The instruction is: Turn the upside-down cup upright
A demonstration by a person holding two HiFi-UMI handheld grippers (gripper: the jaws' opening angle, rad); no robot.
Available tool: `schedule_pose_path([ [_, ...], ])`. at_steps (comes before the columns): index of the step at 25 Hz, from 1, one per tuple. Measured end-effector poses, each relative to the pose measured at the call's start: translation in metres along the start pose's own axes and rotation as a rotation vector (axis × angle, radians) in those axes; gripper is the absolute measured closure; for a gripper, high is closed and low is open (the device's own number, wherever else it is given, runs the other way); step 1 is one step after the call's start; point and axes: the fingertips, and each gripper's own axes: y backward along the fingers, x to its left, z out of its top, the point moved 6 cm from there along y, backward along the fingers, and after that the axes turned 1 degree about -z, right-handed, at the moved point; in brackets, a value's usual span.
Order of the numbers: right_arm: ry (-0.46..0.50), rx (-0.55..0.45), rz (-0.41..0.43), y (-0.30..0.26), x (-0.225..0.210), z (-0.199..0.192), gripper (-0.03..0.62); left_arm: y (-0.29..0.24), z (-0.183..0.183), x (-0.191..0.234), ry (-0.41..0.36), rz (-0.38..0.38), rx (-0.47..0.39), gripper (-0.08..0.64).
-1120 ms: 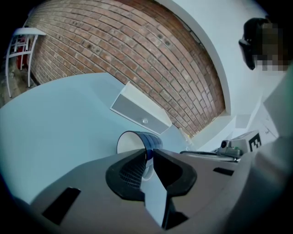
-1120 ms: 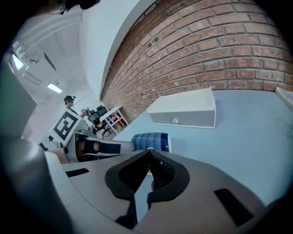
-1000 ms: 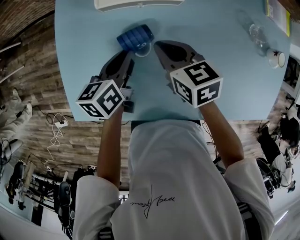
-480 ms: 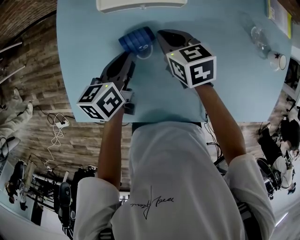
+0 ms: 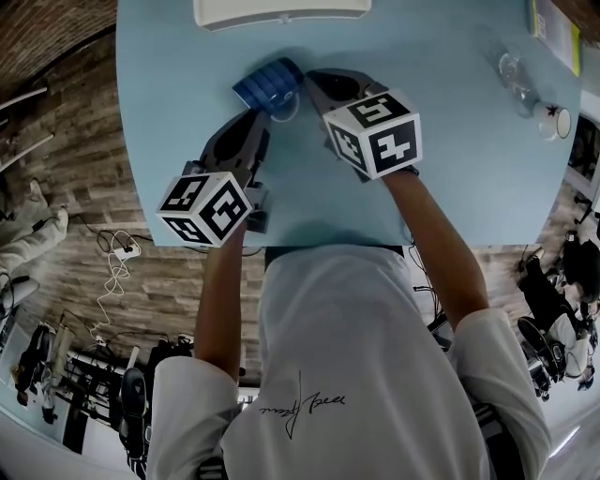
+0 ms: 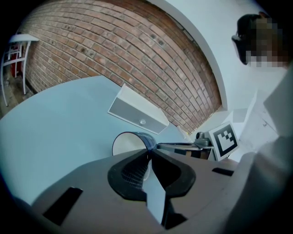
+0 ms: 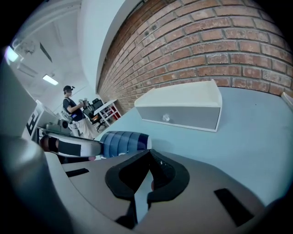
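A blue ribbed cup [image 5: 270,81] lies tipped on its side on the light blue table [image 5: 450,178], its white inside [image 6: 130,142] facing my left gripper. The left gripper [image 5: 266,112] reaches up from the lower left. Its jaws are shut [image 6: 148,153] right on the edge of the cup's rim. My right gripper [image 5: 309,81] comes in from the right with its tips beside the cup. In the right gripper view its jaws [image 7: 149,152] are closed with nothing between them, and the cup's blue wall [image 7: 122,141] sits just beyond, to the left.
A white box [image 5: 279,9] with a small knob stands at the table's far edge behind the cup. A clear glass [image 5: 514,67] and a small white cup [image 5: 553,117] sit at the far right. The table's near edge [image 5: 281,239] runs just below the grippers.
My right gripper has moved forward and left, up beside the cup. The left gripper and the cup have hardly shifted.
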Motion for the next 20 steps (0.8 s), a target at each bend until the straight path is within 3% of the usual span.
schedule_pose_path([
  [5, 0.001, 0.003, 0.017, -0.002, 0.007, -0.001, 0.571, 0.003, -0.001, 0.005, 0.044, -0.018, -0.011, 0.528],
  [20, 0.015, 0.000, 0.025, 0.003, 0.020, -0.005, 0.571, 0.015, -0.010, 0.002, 0.043, -0.067, 0.022, 0.535],
])
